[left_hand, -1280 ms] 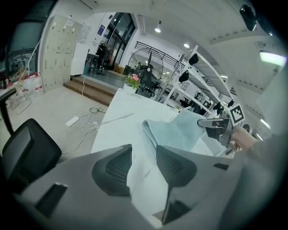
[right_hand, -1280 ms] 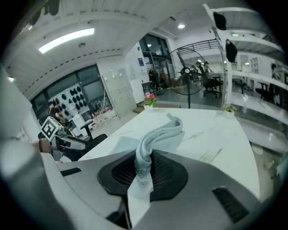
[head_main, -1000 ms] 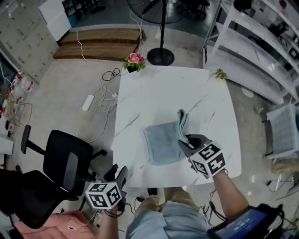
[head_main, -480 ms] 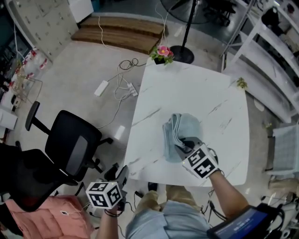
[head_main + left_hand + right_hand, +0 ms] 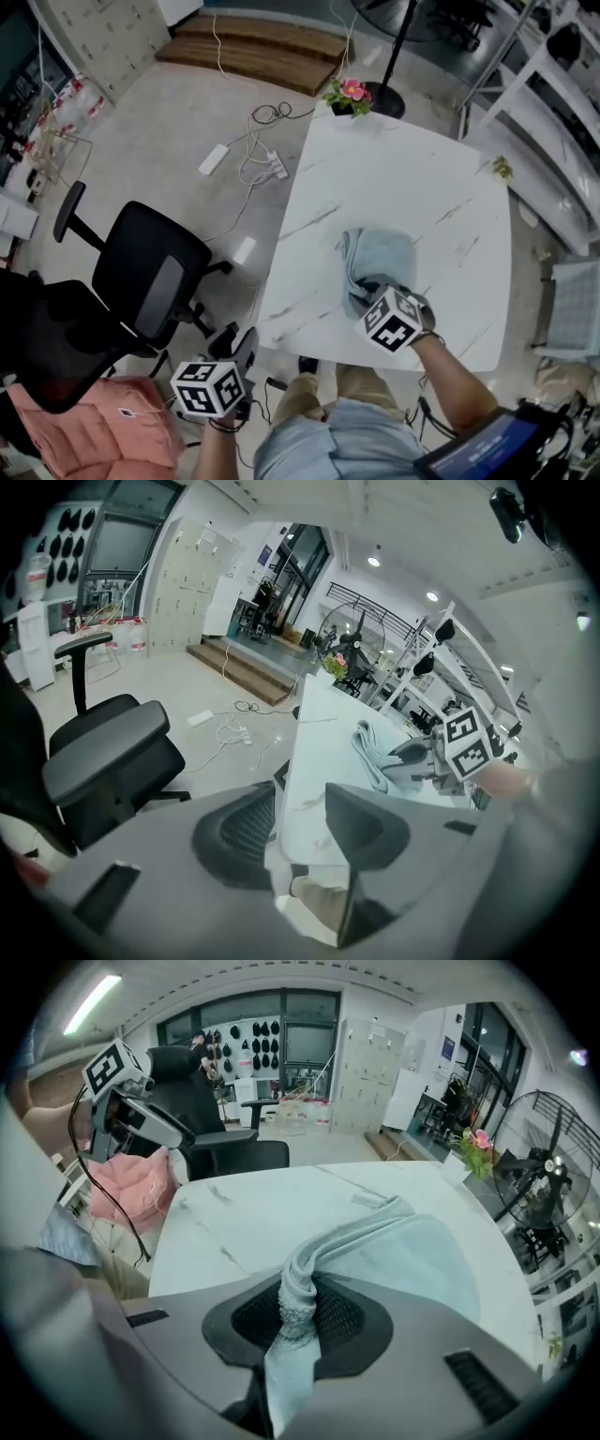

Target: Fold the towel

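Note:
The light blue towel (image 5: 382,255) lies folded over itself in a loose heap near the front of the white marble table (image 5: 394,173). My right gripper (image 5: 364,296) is low over the towel's near edge, its pads pinching a bunched edge of the towel (image 5: 398,1251). In the right gripper view, cloth runs up between the pads of the right gripper (image 5: 298,1312), whose jaws are just beginning to open. My left gripper (image 5: 240,343) hangs off the table's near-left corner, open and holding nothing. In the left gripper view, the left gripper (image 5: 300,822) points toward the towel (image 5: 372,752).
A black office chair (image 5: 155,281) and a pink cushion (image 5: 103,436) stand left of the table. A flower pot (image 5: 349,94) sits at the table's far corner. A power strip with cables (image 5: 217,157) lies on the floor. White shelving (image 5: 553,103) runs along the right.
My right gripper carried the raised towel edge leftward and down, so the flat towel is now doubled into a narrower heap. The left gripper stays by the table's corner.

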A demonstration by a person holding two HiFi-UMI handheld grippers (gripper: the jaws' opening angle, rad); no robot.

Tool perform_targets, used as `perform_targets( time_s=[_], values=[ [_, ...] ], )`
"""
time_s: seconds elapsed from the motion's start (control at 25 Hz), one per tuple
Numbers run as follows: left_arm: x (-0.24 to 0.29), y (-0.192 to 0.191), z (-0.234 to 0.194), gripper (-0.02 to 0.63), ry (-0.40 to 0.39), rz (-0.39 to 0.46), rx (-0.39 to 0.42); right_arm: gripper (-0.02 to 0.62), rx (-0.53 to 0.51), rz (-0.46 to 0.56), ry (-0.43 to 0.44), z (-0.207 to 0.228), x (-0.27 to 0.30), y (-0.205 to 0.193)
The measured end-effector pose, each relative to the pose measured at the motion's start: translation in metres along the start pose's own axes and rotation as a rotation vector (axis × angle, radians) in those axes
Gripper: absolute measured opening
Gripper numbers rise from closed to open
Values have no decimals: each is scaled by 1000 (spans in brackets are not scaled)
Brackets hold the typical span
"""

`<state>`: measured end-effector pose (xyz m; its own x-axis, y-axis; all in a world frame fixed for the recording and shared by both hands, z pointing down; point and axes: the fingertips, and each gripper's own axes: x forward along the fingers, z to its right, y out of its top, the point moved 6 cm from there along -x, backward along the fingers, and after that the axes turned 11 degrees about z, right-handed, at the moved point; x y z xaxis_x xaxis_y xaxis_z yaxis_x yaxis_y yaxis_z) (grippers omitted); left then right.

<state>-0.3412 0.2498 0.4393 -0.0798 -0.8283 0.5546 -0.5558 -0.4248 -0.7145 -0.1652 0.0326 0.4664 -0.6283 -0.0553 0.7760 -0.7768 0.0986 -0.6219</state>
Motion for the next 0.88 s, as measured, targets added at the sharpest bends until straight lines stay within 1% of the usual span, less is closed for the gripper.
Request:
perform_targets(
  time_s=[0.12, 0.2, 0.28, 0.44, 0.48, 0.52, 0.56, 0.6, 0.68, 0.72, 0.8, 0.88],
  values=[
    [2, 2, 1, 170, -9, -1, -1, 93, -4, 2, 19, -2, 0, 4],
    [8, 7, 8, 170, -28, 5, 9, 121, 13, 39, 29, -5, -7, 10],
    [16, 15, 19, 170, -61, 13, 28, 151, 54, 102, 45, -11, -19, 16],
    [40, 34, 57, 170, -164, 27, 89, 155, 133, 260, 80, -15, -60, 25],
    [47, 38, 69, 170, -196, 27, 108, 151, 161, 292, 69, -10, -71, 22],
    [55, 41, 83, 170, -229, 26, 127, 134, 195, 318, 39, -1, -82, 17],
    [64, 44, 97, 170, -262, 23, 145, 97, 234, 335, -7, 12, -91, 8],
    [73, 47, 111, 170, -293, 17, 161, 64, 273, 343, -58, 25, -99, -3],
    [89, 48, 141, 171, -354, -1, 188, 33, 332, 333, -136, 46, -108, -26],
    [96, 48, 155, 170, -381, -12, 201, 32, 350, 322, -153, 52, -110, -35],
    [109, 46, 177, 170, -413, -31, 220, 32, 373, 314, -152, 54, -107, -46],
    [126, 40, 186, 170, -402, -59, 235, 33, 379, 315, -131, 51, -98, -50]
  ],
)
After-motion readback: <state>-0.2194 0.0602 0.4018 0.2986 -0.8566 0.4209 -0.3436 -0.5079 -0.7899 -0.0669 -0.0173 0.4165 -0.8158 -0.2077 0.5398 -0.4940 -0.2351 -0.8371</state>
